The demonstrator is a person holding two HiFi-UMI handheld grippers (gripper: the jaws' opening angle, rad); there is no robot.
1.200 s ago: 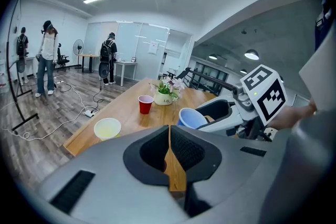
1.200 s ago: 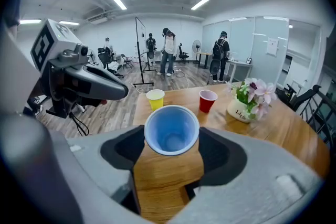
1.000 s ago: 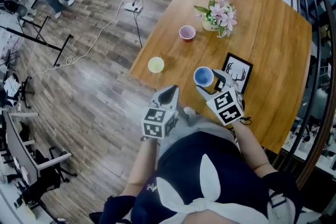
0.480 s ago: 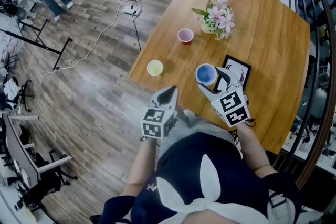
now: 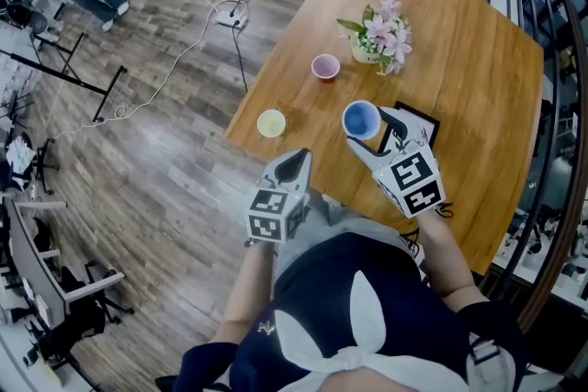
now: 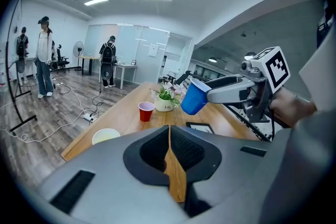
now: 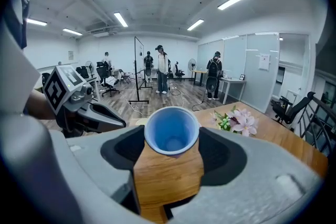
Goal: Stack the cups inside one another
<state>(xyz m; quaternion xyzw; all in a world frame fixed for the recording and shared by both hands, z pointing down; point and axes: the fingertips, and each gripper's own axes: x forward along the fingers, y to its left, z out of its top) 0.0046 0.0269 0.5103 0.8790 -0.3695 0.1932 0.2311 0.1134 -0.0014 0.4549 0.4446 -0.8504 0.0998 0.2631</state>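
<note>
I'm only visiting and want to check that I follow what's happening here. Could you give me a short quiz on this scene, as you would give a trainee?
1. The blue cup is: A) standing on the table; B) held in the air by the right gripper; C) nested inside another cup.
2. True or false: the left gripper is shut and holds nothing.
3. How many cups stand on the table?

Key
1. B.
2. True.
3. Two: the red cup and the yellow cup.
</note>
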